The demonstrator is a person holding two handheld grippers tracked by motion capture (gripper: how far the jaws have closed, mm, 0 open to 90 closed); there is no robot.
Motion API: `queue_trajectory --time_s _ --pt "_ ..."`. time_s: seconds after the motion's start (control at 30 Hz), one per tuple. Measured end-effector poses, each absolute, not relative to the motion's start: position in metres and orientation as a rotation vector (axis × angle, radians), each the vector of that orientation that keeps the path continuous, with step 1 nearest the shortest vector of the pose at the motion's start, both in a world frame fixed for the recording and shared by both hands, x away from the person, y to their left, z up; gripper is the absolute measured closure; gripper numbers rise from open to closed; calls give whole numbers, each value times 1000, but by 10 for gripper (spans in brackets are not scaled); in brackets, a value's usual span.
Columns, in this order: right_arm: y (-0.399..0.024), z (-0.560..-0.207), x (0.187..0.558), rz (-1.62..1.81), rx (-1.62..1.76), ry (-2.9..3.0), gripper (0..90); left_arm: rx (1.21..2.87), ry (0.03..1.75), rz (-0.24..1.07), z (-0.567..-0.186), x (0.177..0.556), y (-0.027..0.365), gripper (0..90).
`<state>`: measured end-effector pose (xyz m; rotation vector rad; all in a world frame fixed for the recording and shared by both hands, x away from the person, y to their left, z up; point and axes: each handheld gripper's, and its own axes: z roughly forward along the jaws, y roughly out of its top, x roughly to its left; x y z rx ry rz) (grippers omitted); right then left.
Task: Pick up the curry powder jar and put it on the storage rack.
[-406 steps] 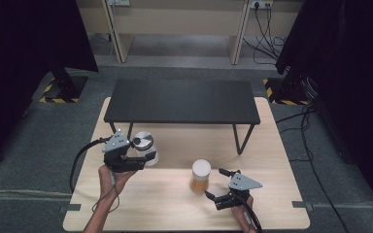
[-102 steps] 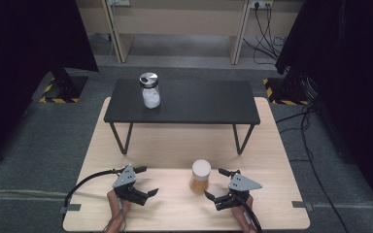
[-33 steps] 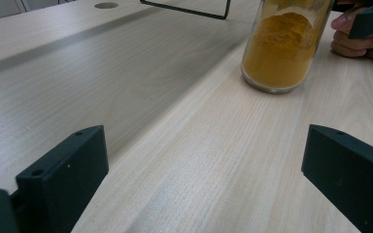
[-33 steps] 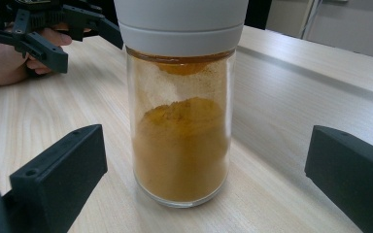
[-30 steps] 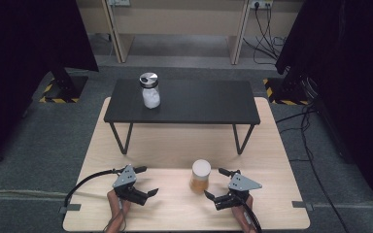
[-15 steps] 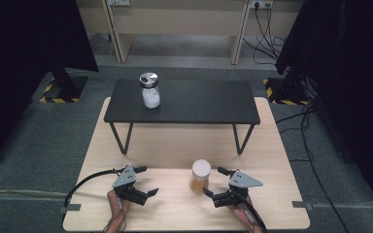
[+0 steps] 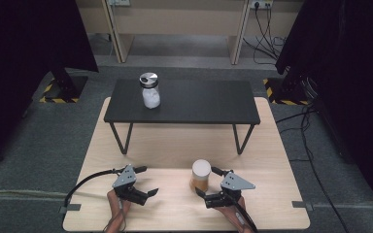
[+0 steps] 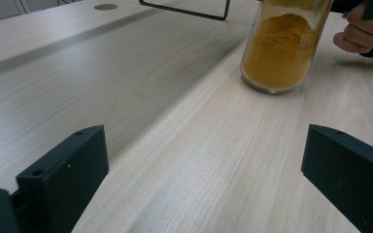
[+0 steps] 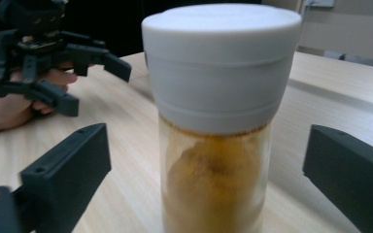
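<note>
high view: jar of yellow powder (image 7: 201, 175) stands near the tabletop's (image 7: 281, 160) front edge, right of centre; right gripper (image 7: 209, 187) beside it, jaws closing, not touching. left gripper (image 7: 147, 181) well apart, bare wood between.
left gripper view: jaws apart, empty.
right gripper view: jar between the jaws, gaps both sides.

A light wooden counter (image 7: 277, 145) stands on grey carpeted floor (image 7: 43, 141). On its far half sits a low black bench (image 7: 199, 102) with thin metal legs. Black curtains (image 7: 24, 39) hang at the left and right, with yellow-and-black striped bases (image 7: 53, 94) at their feet. Along the far wall run pale wooden furniture panels (image 7: 175, 19), and black cables (image 7: 264, 29) trail down at the far right.
</note>
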<state>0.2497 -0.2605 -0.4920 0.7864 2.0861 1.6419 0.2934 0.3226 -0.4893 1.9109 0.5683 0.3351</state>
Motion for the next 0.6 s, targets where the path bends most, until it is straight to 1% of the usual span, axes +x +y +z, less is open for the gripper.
queue_trajectory --time_s 0.33,0.43,0.6 --pt "-252 -497 256 1677 809 2036 212 1911 569 334 -489 294 323 25" --pt "-249 -497 257 1671 800 2029 225 1910 569 334 -489 294 323 25" --pt "-243 -498 257 1677 784 2013 298 1910 569 334 -489 294 323 25"
